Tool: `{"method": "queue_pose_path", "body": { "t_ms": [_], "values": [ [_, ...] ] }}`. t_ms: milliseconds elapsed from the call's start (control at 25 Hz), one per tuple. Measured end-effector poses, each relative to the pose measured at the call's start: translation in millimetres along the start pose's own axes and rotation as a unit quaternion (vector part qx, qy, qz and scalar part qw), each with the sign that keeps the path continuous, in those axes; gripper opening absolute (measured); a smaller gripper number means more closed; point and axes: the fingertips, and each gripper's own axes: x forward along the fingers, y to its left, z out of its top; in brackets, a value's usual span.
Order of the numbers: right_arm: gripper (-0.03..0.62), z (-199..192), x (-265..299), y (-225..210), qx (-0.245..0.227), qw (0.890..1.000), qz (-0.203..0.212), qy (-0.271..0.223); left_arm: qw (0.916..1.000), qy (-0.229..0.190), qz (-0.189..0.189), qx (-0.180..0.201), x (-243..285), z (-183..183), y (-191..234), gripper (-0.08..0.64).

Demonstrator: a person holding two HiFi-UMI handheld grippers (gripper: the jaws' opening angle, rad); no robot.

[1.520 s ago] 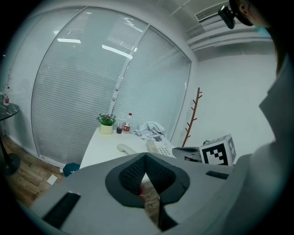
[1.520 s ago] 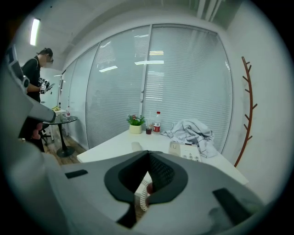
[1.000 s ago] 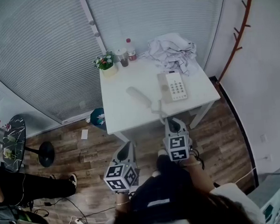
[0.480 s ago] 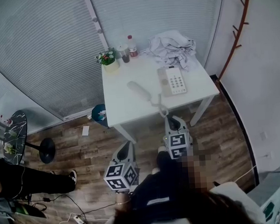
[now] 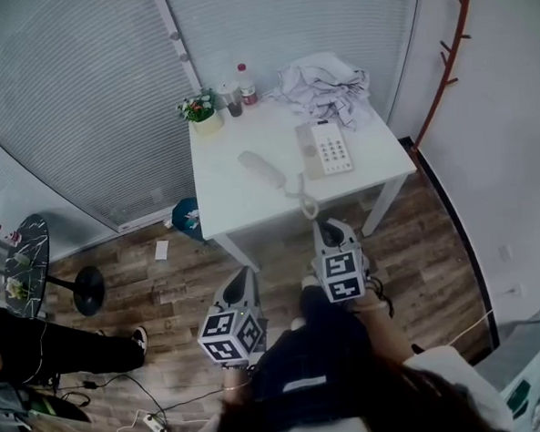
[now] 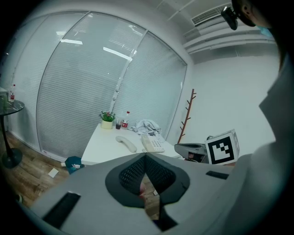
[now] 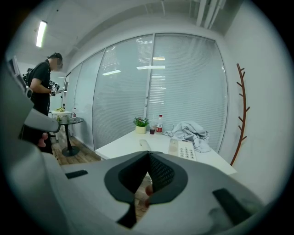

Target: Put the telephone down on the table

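The beige telephone base [image 5: 325, 148] lies on the white table [image 5: 233, 208], with its handset [image 5: 262, 168] flat on the tabletop to its left. A coiled cord [image 5: 304, 199] runs from them to the table's near edge. Both are also in the left gripper view, the handset [image 6: 126, 143] beside the base [image 6: 153, 144], and in the right gripper view as base [image 7: 185, 150]. My left gripper [image 5: 244, 276] is shut and empty, over the floor short of the table. The right gripper [image 5: 326, 227] is shut and empty too, its tips close to the near table edge by the cord.
A potted plant [image 5: 202, 112], a cup [image 5: 231, 99], a bottle [image 5: 246, 84] and a heap of cloth [image 5: 321, 84] stand along the table's far edge. A teal bin [image 5: 188, 220] sits under the table. At the left are a round side table [image 5: 27, 271] and a person [image 7: 43, 87]; a coat rack [image 5: 447, 54] stands right.
Both grippers have shifted a little in front of the table and stay shut. The handset and base lie where they were.
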Motion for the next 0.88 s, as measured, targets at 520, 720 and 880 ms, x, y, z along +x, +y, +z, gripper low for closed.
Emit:
{"method": "queue_pose_path", "body": {
  "t_ms": [520,720,880],
  "values": [
    [-0.006,-0.5,3.8,0.5,0.003,1.0,0.005,0.003,1.0,0.002,0.001,0.003,3.9,-2.5,-1.2,-0.002],
    [-0.006,0.6,7.6,5.8,0.009,1.0,0.01,0.006,1.0,0.003,0.006,0.001,0.0,-3.9,3.5,-0.002],
    [-0.006,3.6,12.2,11.0,0.028,0.999,0.02,0.003,0.9999,0.001,0.01,-0.003,-3.0,-3.4,9.0,-0.002]
  ]
}}
